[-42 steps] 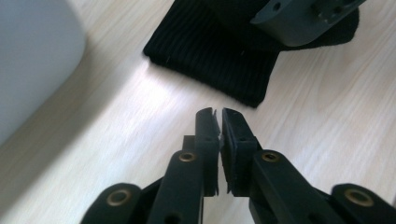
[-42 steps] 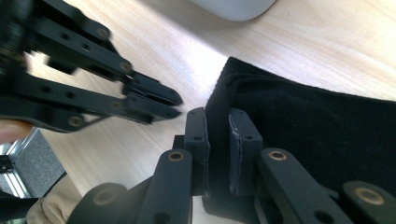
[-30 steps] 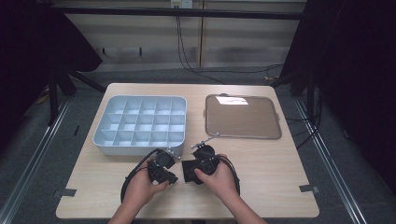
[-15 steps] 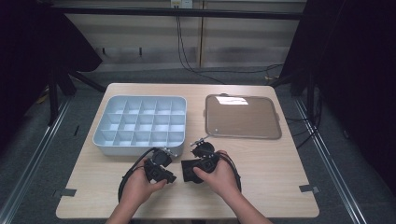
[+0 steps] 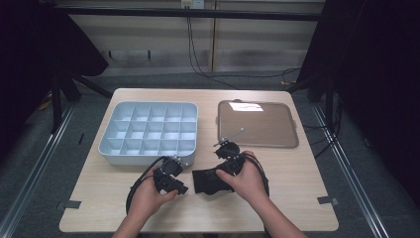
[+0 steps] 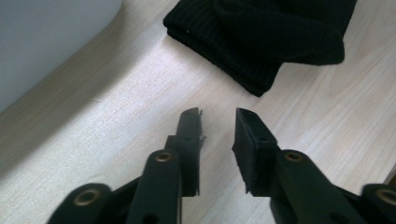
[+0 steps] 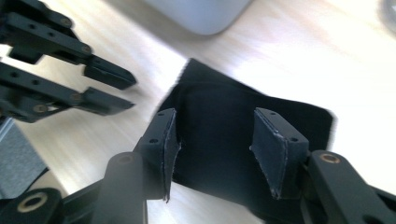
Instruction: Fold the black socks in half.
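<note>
A folded black knit cloth (image 5: 207, 181) lies on the wooden table near its front edge, between my two hands. My left gripper (image 5: 182, 188) sits just left of it and points at it. In the left gripper view its jaws (image 6: 217, 114) stand apart with only bare table between them, and the cloth (image 6: 266, 37) lies just ahead; they have just been opening. My right gripper (image 7: 215, 114) hovers over the cloth (image 7: 219, 140), with its jaws spread above the fabric and not pressing it; they too have just been opening. The left gripper's jaws (image 7: 107, 88) show beyond it.
A pale blue tray (image 5: 148, 159) with several compartments stands at the back left, close behind the left gripper. A flat brown tray (image 5: 257, 124) lies at the back right. Black cables loop from both grippers across the table front.
My right gripper has lifted a little over the cloth and its jaws have spread. The left hand has stayed in place, its jaws slightly wider.
</note>
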Demonstrator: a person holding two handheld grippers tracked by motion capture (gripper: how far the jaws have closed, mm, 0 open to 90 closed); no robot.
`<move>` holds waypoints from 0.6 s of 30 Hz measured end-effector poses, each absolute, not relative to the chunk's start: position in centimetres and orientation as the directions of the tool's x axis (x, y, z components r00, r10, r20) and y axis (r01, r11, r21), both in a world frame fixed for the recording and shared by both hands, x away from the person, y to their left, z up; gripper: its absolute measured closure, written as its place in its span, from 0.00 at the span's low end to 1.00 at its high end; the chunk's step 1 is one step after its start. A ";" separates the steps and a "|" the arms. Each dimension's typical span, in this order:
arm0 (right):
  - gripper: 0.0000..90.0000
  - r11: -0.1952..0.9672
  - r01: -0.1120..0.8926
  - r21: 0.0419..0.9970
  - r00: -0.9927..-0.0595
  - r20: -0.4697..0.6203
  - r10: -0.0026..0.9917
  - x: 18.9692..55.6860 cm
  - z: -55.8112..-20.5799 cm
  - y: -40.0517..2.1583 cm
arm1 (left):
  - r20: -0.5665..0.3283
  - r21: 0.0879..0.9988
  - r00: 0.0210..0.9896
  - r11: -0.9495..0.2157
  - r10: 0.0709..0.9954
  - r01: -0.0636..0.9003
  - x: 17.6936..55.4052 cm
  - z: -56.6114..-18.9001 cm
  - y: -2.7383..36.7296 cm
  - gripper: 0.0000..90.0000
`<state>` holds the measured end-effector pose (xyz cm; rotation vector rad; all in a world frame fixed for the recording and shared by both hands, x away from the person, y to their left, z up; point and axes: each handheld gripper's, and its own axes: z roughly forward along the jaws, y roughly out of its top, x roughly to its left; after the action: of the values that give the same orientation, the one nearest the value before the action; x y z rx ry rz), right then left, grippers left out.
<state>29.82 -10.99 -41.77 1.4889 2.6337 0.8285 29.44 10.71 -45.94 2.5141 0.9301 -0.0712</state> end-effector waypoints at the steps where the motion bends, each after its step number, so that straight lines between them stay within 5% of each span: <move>1: 0.57 0.407 0.795 0.449 -0.548 0.246 0.799 29.9 -41.8 -11.3 | -0.202 0.402 0.769 -0.664 0.607 0.630 29.5 -45.9 10.7 0.76; 4: 0.62 0.405 0.799 0.445 -0.538 0.225 0.812 30.0 -42.1 -12.3 | -0.199 0.409 0.768 -0.661 0.609 0.629 29.6 -45.7 10.6 0.69; 18: 0.85 0.395 0.826 0.401 -0.509 0.233 0.828 29.5 -45.7 -14.2 | -0.181 0.478 0.793 -0.653 0.581 0.587 29.8 -43.3 8.7 0.68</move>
<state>29.48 -14.23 -45.68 1.5536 2.6203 0.7488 29.85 8.68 -43.33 2.4557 0.8681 -0.0159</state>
